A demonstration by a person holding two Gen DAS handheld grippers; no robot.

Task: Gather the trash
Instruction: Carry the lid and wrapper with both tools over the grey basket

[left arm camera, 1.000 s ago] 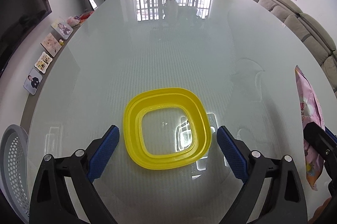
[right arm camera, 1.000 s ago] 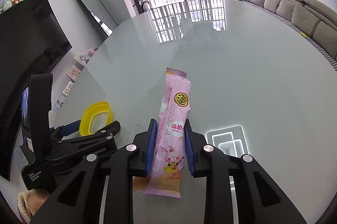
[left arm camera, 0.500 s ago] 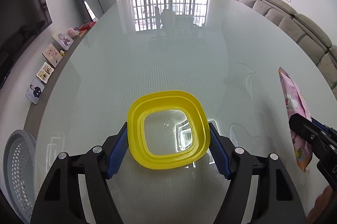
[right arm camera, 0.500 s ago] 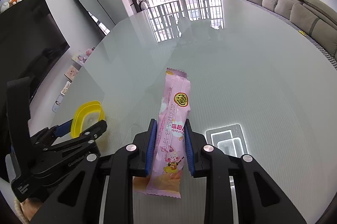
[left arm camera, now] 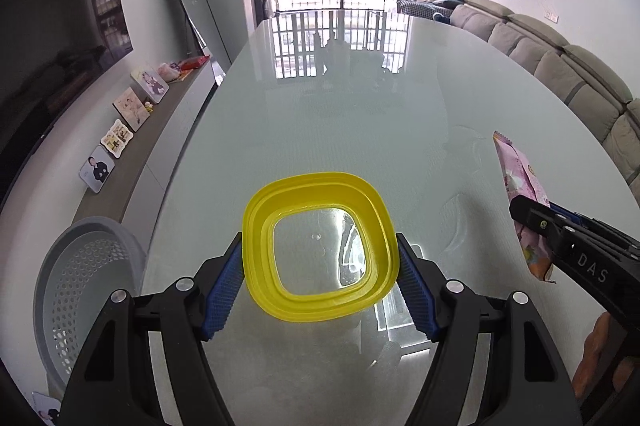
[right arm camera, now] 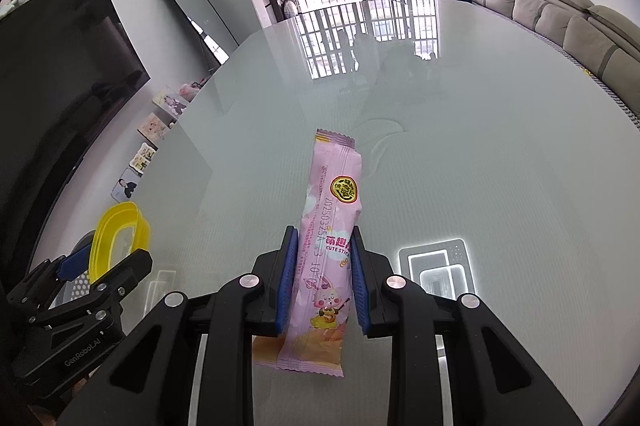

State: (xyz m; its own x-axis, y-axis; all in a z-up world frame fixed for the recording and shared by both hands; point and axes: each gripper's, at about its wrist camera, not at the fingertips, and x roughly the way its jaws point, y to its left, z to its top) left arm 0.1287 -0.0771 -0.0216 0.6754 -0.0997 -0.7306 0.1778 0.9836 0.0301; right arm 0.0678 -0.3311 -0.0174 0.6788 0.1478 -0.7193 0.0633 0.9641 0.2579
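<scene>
Blue-padded fingers (left arm camera: pixel 224 290) of the left gripper (left arm camera: pixel 320 286) are seen pressed against opposite sides of a yellow plastic lid (left arm camera: pixel 320 250), which is clamped flat across its width and carried clear of the glass table (left arm camera: pixel 360 129); the wide, edge-on hold is judged to keep the thin rim from slipping. Fingers (right arm camera: pixel 286 286) of the right gripper (right arm camera: pixel 322 282) are pinched on the lower half of a pink snack wrapper (right arm camera: pixel 332 226), which is held lengthwise between the pads so that its sealed top end juts forward above the table. Both pieces of trash are therefore held in the air near the table's near edge, the wrapper on the right, the lid on the left. Off the table's near left corner, lower than the tabletop, a grey perforated basket (left arm camera: pixel 80 286) is seen, presumably placed there as the bin. Farther back, the tabletop appears bare, with only window bars reflected at its far end.
</scene>
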